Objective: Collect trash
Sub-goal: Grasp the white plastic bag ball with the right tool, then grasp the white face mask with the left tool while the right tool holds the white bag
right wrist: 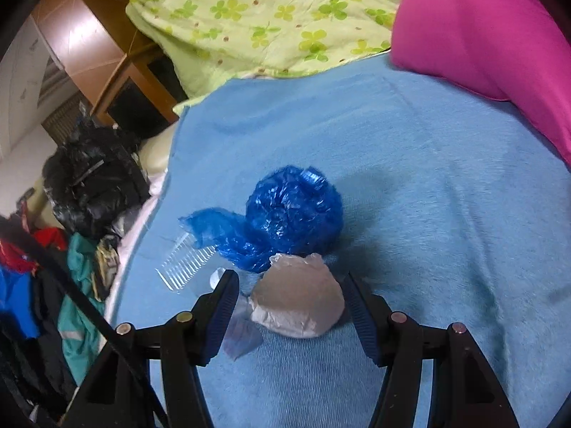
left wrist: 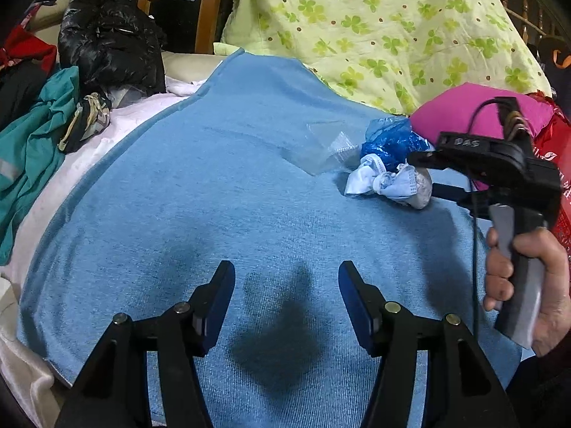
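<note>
- Step in hand, by the look of it: reach-in for first pickup, right gripper (right wrist: pixel 291 306) straddling crumpled grey-white wad (right wrist: pixel 298 301) on blue blanket (right wrist: pixel 428 214).
- Right jaws apart, wad between the pads, a gap visible on the left side, right pad close to or just touching the wad's edge; not clamped yet.
- Wad sits low between the fingertips, slightly nearer the right pad; pale blue scrap (right wrist: pixel 242 339) sticking out beneath the left finger.
- Long axis of wad roughly across the jaw gap, tilted a little; torn pointed edge facing away from gripper, toward blue plastic bag (right wrist: pixel 285 221).
- Blue plastic bag just beyond the fingertips, touching the wad's far edge; loose tail trailing off to the left.
- Clear plastic comb (right wrist: pixel 185 264) ahead-left of left finger, teeth pointing up-left, apart from the wad.
- From left wrist view: same pile far ahead-right of left gripper (left wrist: pixel 287 296), wad (left wrist: pixel 415 187) with white-blue mask-like cloth (left wrist: pixel 371 180) beside it.
- Left gripper jaws apart, nothing between, only blanket beneath.
- Next move calls for: closing right jaws squarely on wad, without pinching bag or blanket nap, then lifting.
- Likely risk: scrap or bag dragged along.
- Black trash bag (left wrist: pixel 107 39) far ahead-left of left gripper, probable drop spot.
</note>
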`<state>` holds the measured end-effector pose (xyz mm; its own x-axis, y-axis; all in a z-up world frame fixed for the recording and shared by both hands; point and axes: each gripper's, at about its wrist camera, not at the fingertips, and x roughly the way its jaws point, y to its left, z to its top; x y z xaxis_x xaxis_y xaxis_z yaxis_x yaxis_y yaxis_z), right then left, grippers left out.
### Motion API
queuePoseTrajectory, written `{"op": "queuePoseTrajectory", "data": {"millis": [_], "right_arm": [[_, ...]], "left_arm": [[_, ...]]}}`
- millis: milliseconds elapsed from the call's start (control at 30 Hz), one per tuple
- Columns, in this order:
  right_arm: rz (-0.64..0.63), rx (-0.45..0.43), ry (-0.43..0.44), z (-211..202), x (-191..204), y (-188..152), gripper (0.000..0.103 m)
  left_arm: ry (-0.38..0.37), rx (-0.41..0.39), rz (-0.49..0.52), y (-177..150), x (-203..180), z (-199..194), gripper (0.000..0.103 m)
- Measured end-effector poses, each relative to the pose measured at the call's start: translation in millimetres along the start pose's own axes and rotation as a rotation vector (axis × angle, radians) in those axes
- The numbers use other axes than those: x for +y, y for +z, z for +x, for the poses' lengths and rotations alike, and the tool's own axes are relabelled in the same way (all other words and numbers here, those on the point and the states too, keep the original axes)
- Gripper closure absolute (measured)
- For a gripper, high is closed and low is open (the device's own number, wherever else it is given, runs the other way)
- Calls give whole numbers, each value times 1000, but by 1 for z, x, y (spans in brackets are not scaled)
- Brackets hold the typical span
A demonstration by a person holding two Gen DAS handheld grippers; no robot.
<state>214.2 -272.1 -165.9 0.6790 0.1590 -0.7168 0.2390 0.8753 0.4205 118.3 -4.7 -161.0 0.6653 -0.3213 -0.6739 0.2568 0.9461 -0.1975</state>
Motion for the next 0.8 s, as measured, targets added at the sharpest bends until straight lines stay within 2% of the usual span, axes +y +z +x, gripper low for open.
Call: {"op": "queuePoseTrajectory", "data": {"millis": [33,67,100,167,433,600,800], "right_arm": [[7,19,-15,6,-1,-1,40],[30,43,-8,11,-5,-2,50],[45,50,-3,12,-7,-2,54],[66,47,15,8,-11,-1,57],[120,63,41,-20,-33,-5,58],[126,57,5,-45,-53,-9,58],[84,-3,-64,-82,-75,-8,58]], "left_arm": [[-3,3,-1,0,0,1,42],[-4,6,-2,0,1,3,42],[-4,7,-2,0,0,3,42],[-6,12,2,0,0,6,41],[5,13,10,0,-1,10,41],[19,8,32,-1,-5,10,41],[39,4,68,-4,-14,10,41]]}}
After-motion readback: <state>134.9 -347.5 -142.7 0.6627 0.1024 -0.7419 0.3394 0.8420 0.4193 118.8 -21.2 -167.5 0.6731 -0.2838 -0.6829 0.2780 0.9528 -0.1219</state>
